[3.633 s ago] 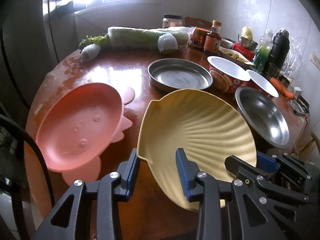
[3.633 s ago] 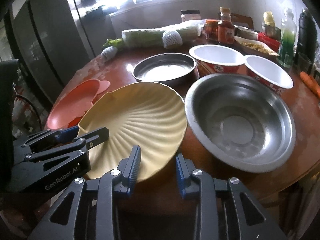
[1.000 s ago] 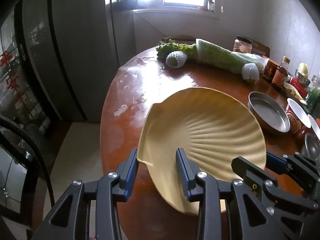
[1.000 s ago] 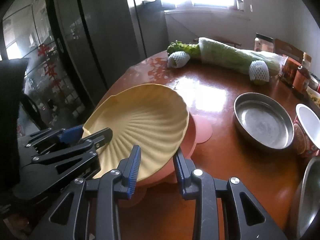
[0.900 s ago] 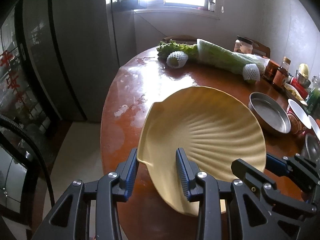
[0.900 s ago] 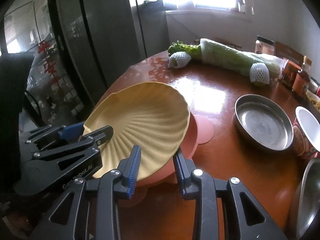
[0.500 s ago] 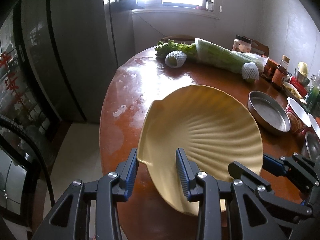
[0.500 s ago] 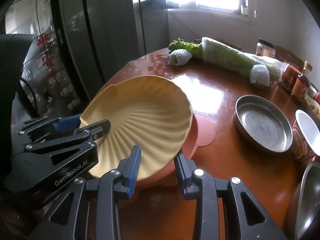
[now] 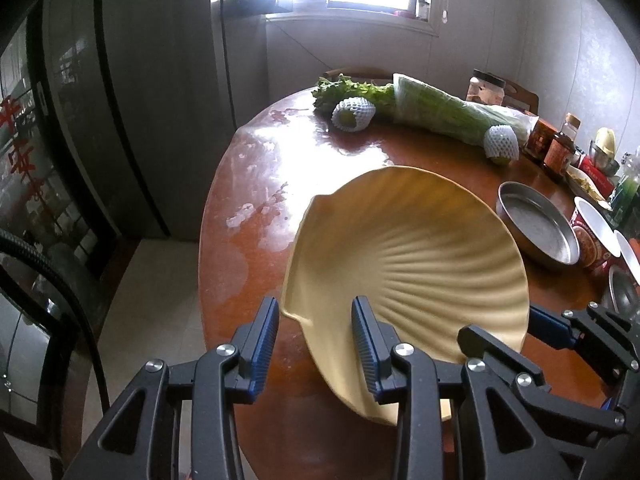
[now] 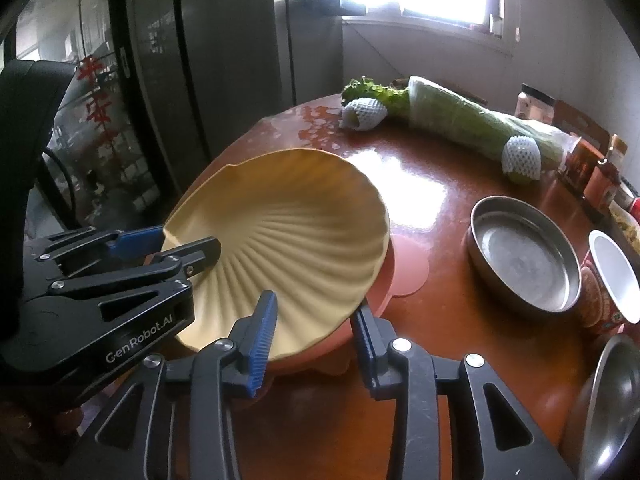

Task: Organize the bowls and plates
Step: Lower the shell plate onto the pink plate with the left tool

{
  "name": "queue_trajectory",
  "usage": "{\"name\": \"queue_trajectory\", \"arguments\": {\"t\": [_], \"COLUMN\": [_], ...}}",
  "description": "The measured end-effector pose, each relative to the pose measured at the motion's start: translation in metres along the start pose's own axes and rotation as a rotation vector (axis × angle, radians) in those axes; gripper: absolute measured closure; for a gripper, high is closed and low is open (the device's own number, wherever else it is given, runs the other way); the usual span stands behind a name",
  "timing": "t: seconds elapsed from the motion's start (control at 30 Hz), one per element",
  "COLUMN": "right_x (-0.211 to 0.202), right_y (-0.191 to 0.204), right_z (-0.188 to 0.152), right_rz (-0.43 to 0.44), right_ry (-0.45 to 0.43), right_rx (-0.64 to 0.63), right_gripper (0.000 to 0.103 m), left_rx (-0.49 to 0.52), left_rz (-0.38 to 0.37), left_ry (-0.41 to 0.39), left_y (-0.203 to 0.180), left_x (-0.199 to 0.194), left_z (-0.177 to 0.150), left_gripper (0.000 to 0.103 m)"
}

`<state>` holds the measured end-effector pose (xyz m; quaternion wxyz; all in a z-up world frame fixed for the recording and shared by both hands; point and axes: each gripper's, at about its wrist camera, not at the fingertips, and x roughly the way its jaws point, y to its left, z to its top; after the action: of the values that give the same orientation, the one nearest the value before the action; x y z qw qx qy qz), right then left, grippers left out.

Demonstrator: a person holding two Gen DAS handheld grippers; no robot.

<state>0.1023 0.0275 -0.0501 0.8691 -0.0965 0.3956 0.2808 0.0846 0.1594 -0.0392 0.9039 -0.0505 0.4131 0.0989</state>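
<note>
Two grippers at yellow shell plate (image 10: 288,236) rim, left gripper (image 10: 182,246) clamping it, right gripper (image 10: 314,320) spread wide.

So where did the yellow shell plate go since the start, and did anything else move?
The yellow shell plate went leftward, from beside the big steel bowl to on top of the pink plate, and has been sinking lower. Both the left gripper and the right gripper stayed around its rim, jaws apart. The steel pan, cup and cabbage didn't move.
</note>
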Motion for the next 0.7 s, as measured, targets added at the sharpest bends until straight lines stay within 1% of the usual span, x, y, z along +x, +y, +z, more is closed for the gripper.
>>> {"name": "queue_trajectory", "arguments": {"t": [0.07, 0.4, 0.57, 0.67, 0.7], "right_x": [-0.002, -0.007, -0.009, -0.014, -0.015], "right_y": [0.002, 0.007, 0.006, 0.003, 0.003], "right_z": [0.000, 0.000, -0.002, -0.003, -0.003], "right_rz": [-0.017, -0.026, -0.033, -0.032, -0.030], "right_ry": [-0.005, -0.001, 0.009, 0.000, -0.005], "right_rx": [-0.007, -0.012, -0.014, -0.001, 0.002], "right_gripper": [0.064, 0.063, 0.063, 0.063, 0.063], "left_rx": [-0.003, -0.023, 0.009, 0.025, 0.029], "left_rz": [-0.004, -0.016, -0.037, -0.053, -0.048], "left_ry": [0.002, -0.006, -0.019, -0.017, -0.015], "left_y": [0.002, 0.013, 0.006, 0.000, -0.001], "left_x": [0.001, -0.004, -0.010, -0.012, -0.012], "left_z": [0.000, -0.002, -0.003, -0.003, -0.003], "left_gripper": [0.066, 0.066, 0.066, 0.066, 0.066]}}
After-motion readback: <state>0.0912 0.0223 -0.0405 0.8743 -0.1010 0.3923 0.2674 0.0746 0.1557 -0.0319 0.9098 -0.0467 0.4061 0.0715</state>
